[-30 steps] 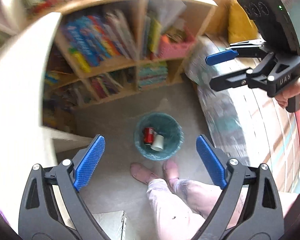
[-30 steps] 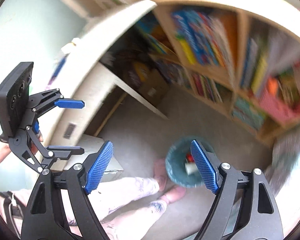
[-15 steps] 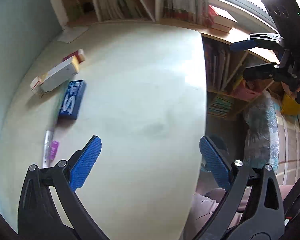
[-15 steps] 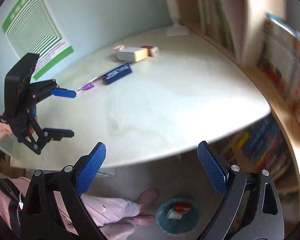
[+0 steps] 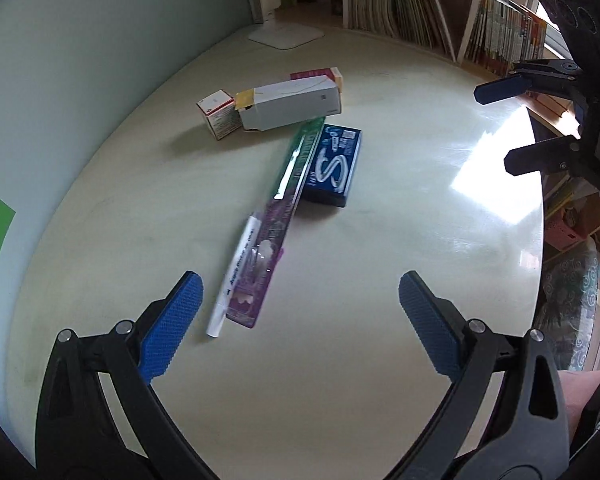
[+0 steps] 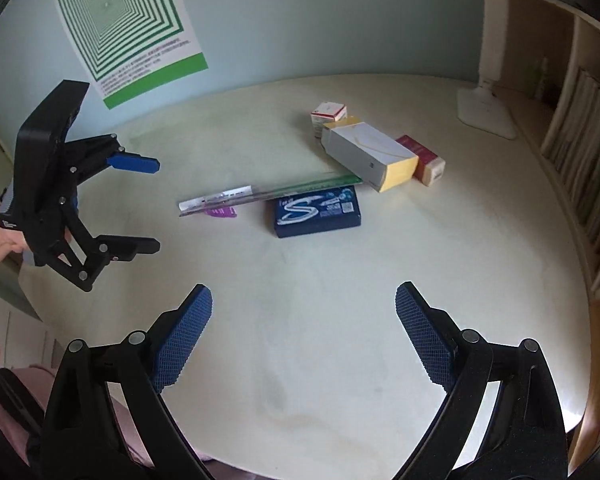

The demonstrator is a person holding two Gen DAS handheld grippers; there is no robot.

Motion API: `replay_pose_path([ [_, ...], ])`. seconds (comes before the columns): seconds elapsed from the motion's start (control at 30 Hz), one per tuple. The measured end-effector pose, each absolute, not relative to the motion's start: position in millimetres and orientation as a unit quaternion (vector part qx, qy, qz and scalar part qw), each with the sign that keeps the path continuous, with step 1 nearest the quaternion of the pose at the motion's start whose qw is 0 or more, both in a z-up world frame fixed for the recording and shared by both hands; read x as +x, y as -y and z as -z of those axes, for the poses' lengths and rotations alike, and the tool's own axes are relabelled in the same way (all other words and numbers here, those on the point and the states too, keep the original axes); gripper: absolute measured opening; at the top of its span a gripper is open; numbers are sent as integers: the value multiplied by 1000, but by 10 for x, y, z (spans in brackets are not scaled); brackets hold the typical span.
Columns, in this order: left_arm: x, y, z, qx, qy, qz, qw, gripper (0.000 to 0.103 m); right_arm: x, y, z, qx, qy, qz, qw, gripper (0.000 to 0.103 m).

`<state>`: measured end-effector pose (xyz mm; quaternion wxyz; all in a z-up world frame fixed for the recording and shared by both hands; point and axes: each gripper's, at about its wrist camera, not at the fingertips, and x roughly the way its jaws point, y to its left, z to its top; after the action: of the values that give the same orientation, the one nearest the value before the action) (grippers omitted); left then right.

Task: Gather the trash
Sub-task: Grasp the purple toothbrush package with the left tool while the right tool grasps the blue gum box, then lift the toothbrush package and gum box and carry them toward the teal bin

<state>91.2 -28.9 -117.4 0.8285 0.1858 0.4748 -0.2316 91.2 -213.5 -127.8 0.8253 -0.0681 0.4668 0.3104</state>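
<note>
1. Trash left to collect sits in a loose cluster on the table [image 5: 380, 380], toward the wall side: a blue gum pack [image 5: 334, 165], a long toothbrush package [image 5: 278, 224] lying diagonally with its far end against the gum pack, and a white pen-like stick [image 5: 236, 268] just beside the package's near end.
2. Further back, a grey-and-yellow carton [image 5: 290, 107], a small red-and-white box [image 5: 218, 114] touching its open end, and a pink box [image 5: 318, 75] behind it.
3. Change: a second ago both cameras looked down at a teal bin on the floor with a can and a cup in it; now both look at the tabletop. I read that as one drop done and my hands back for the next pieces.
4. The bin is out of both current views.
5. Left gripper [image 5: 300, 324]: jaws spread wide, nothing between them, over bare table with the stick and package ends just ahead of the left finger [image 5: 170, 326].
6. Right gripper [image 6: 304, 334]: jaws wide apart, empty, over bare table; the gum pack is the nearest item ahead.
7. Both grippers tilt steeply down toward the tabletop. Each shows in the other's view, well apart, flanking the cluster.
8. Judgement: next is the reach; the left suits the stick or package, the right the gum pack.
</note>
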Motion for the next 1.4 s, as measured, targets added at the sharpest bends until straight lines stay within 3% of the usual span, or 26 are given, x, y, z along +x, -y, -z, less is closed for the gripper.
replay_pose_path([
  [0.47,1423,250,1538,177,-497,242,814,96,1592,1658,1832,-102,-517,-306,793,92],
  [0.63,1503,291,1648,184,-503,249,807,89,1714,1573,1993,-110,-534,-296,784,92],
  [0.83,1615,275,1749,176,-515,257,799,73,1775,1452,2121,-132,-531,-276,790,92],
  [1.0,1663,265,1785,170,-522,267,792,47,1815,1360,2168,-161,-521,-256,798,93],
  [1.13,1660,243,1771,169,-520,274,791,44,1875,1306,2229,-169,-529,-253,792,94],
  [1.23,1650,238,1715,168,-513,278,795,34,1884,1309,2206,-154,-526,-258,795,94],
  [1.3,1642,232,1655,164,-510,283,796,18,1875,1331,2179,-149,-526,-258,796,92],
  [1.4,1661,233,1605,165,-510,283,795,12,1838,1382,2129,-156,-518,-256,801,92],
])
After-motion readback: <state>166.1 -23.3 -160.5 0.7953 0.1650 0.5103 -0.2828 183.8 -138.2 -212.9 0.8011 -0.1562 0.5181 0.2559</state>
